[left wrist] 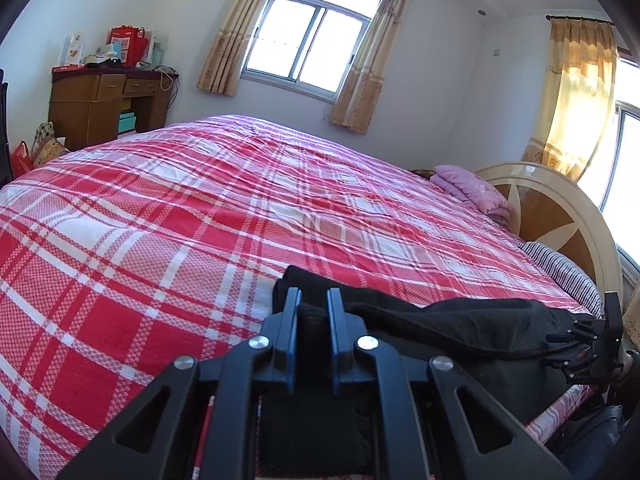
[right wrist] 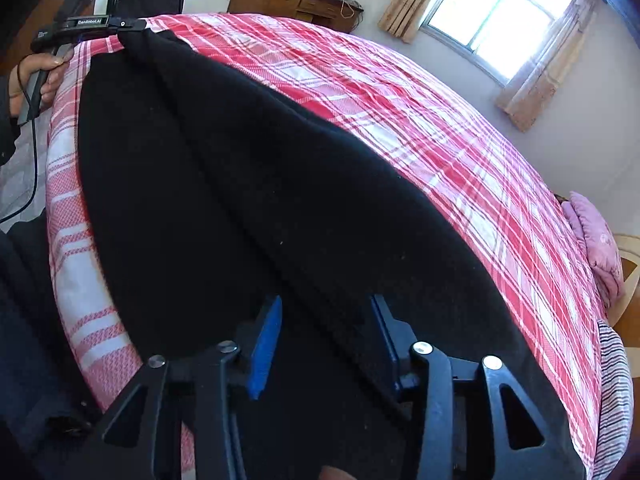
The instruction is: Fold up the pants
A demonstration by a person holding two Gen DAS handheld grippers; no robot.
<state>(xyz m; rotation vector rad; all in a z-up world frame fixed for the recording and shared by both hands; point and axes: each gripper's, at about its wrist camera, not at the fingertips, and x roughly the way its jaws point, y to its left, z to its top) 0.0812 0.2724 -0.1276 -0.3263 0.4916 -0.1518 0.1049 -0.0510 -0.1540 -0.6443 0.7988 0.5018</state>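
The black pants (right wrist: 248,184) lie stretched lengthwise along the near edge of the bed (left wrist: 160,208); the fabric is a matte, slightly fuzzy knit with fine lint specks, and a long raised fold runs down the middle between the two legs.

The left gripper (left wrist: 314,300) has its jaws pressed together on a bunched fold at one end of the pants; the black plastic fingers (left wrist: 291,308) carry blue pad edges, and the linkage arms end in round silver bolts. In the right wrist view this same tool (right wrist: 130,24) pinches the far end of the garment, and a hand (right wrist: 38,80) grips its handle, from which a dark cable hangs.

The right gripper (right wrist: 324,312) has its jaws partly spread over the other end of the pants; cloth lies between the blue pads (right wrist: 266,344), and whether they press on it cannot be told.

The bed cover is a woven red, pink and white plaid with a fine checked texture; a folded pink quilt (left wrist: 472,192) and a striped pillow (left wrist: 560,272) lie beside the curved, glossy cream and wood headboard (left wrist: 560,216).

A brown wooden desk (left wrist: 104,104) stands by the wall; red bags and boxes (left wrist: 124,46) rest on its top, and a teal box (left wrist: 127,122) sits in its open compartment.
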